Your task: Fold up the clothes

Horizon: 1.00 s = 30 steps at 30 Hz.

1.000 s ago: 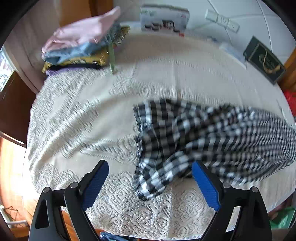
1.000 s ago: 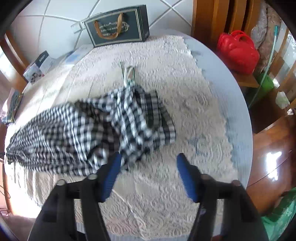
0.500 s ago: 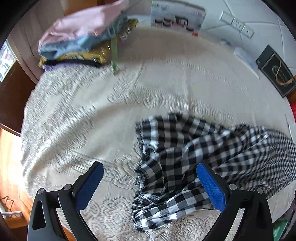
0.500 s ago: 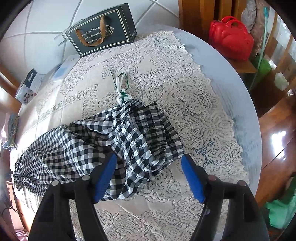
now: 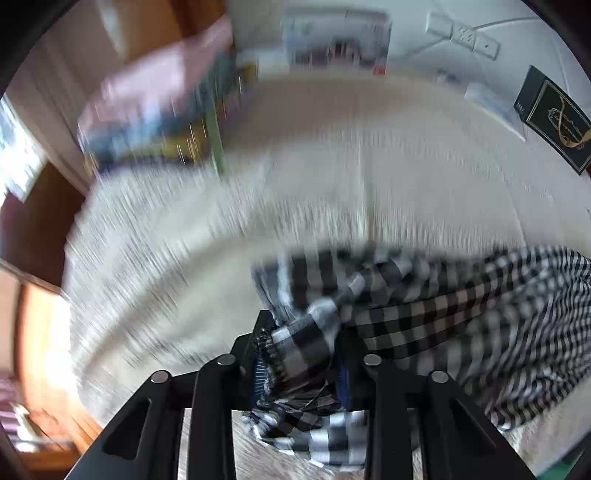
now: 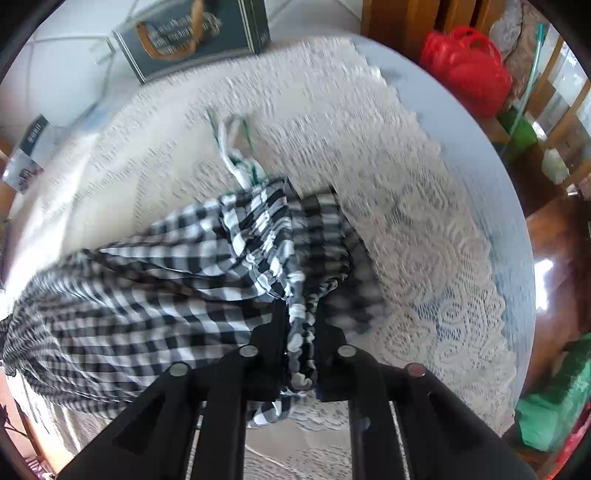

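Both grippers are clenched on the checked garment [image 6: 155, 295], which lies crumpled across the near half of the desk [image 6: 424, 122] on its lace cloth [image 5: 258, 229]. The left gripper [image 5: 301, 365] has its jaws closed on a bunched end of the fabric, and the right gripper [image 6: 301, 343] pinches the gathered, elastic-looking band at the other end. A white-and-green drawstring [image 6: 234, 147] trails from that band toward the far edge.

The step in hand looks like lifting and spreading the garment before any fold. To do it well, the two grips should draw apart evenly, level with each other, until the cloth hangs or lies without twists; the bunched holds suggest more than one layer is caught, so a re-grip at true corners may be needed. Strong blur in the left view hides fine detail there.

The middle of the desk is open for laying the piece flat. A stack of folded clothes [image 5: 155, 110] occupies the far left corner, a dark gift bag [image 6: 192, 33] stands at the far edge, and the near right edge lies close to the right grip.
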### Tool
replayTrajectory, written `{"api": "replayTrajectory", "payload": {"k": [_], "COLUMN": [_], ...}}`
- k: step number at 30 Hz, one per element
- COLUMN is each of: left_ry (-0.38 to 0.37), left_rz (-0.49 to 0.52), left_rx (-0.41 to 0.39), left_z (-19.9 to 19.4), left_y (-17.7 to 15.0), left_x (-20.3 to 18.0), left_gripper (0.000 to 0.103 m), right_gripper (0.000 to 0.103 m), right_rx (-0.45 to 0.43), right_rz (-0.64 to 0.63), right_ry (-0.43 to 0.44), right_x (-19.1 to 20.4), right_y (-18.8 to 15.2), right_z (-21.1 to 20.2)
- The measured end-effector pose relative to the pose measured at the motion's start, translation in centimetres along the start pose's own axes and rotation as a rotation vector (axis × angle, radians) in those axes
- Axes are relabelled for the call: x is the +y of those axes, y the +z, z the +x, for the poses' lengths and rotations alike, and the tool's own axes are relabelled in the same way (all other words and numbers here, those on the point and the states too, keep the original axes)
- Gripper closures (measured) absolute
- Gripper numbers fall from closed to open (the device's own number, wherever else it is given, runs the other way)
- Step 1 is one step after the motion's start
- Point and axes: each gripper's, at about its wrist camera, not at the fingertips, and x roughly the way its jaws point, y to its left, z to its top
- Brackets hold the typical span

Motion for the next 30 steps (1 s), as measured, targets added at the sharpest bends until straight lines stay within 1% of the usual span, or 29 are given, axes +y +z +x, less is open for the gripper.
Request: {"api": "replayTrajectory", "payload": {"k": [1, 3, 5, 6, 7, 8, 9, 10, 11, 12, 15, 16, 18, 20, 21, 23, 26, 29, 30], "left_ry": [0.014, 0.029, 0.017, 0.017, 0.012, 0.003, -0.006, -0.030, -0.055, -0.054, -0.061, -0.070, -0.086, -0.099, -0.105, -0.115, -0.129, -0.069, -0.056], "left_rz": [0.005, 0.007, -0.003, -0.006, -0.002, -0.016, -0.031, -0.048, -0.065, -0.068, -0.071, -0.069, -0.057, -0.037, -0.027, -0.019, -0.006, 0.021, 0.021], "left_rx": [-0.034, -0.067, -0.074, -0.077, -0.064, -0.021, 0.020, 0.022, 0.002, -0.012, -0.052, -0.063, -0.070, -0.062, -0.055, -0.027, 0.015, 0.065, 0.083], "left_z": [-0.8, -1.2, 0.1, 0.8, 1.8, 2.8, 3.7, 3.6, 2.7, 2.1, -0.8, -1.6, -2.4, -2.3, -2.1, -1.2, 0.3, 2.6, 3.3], "left_y": [0.6, 1.8, 2.7, 3.2, 3.3, 3.3, 3.2, 3.0, 2.7, 2.5, 1.6, 1.3, 1.0, 0.6, 0.3, -0.1, -0.8, -2.1, -2.6], "left_x": [0.0, 0.3, 1.0, 1.2, 1.2, 1.3, 1.5, 1.7, 2.1, 2.3, 2.9, 2.9, 2.4, 1.3, 0.5, -0.4, -1.7, -2.2, -2.1], "left_gripper": [0.073, 0.073, 0.070, 0.068, 0.053, 0.041, 0.023, 0.019, 0.019, 0.017, 0.005, 0.004, 0.004, 0.004, 0.004, 0.004, 0.004, 0.004, 0.004], "right_gripper": [0.093, 0.093, 0.092, 0.085, 0.069, 0.060, 0.050, 0.050, 0.049, 0.047, 0.035, 0.035, 0.035, 0.056, 0.068, 0.068, 0.068, 0.068, 0.068], "right_rx": [-0.022, -0.054, -0.041, -0.028, -0.010, -0.004, 0.001, -0.008, -0.027, -0.052, -0.129, -0.151, -0.156, -0.148, -0.142, -0.128, -0.105, -0.064, -0.049], "right_rz": [0.008, 0.049, 0.084, 0.084, 0.083, 0.087, 0.090, 0.097, 0.107, 0.113, 0.101, 0.095, 0.077, 0.033, 0.014, -0.023, -0.063, -0.062, -0.047], "right_ry": [0.003, 0.026, 0.003, -0.005, -0.027, -0.060, -0.089, -0.080, -0.060, -0.054, -0.066, -0.066, -0.006, 0.035, 0.052, 0.106, 0.115, 0.114, 0.095], "right_x": [-0.1, -1.6, -2.9, -3.1, -3.3, -3.3, -3.4, -3.3, -3.4, -3.5, -3.5, -3.5, -2.6, -0.7, 0.2, 2.0, 3.6, 3.9, 3.2], "right_y": [0.2, 0.5, 0.8, 0.8, 0.8, 0.6, 0.5, 0.4, 0.3, 0.1, -0.1, -0.1, 0.2, 0.8, 1.0, 1.3, 1.7, 1.8, 1.9], "right_z": [-0.6, -1.2, -0.3, 0.4, 1.2, 1.5, 1.6, 1.2, 0.4, -0.7, -3.7, -4.7, -5.8, -6.1, -6.0, -5.6, -4.2, -2.1, -1.2]}}
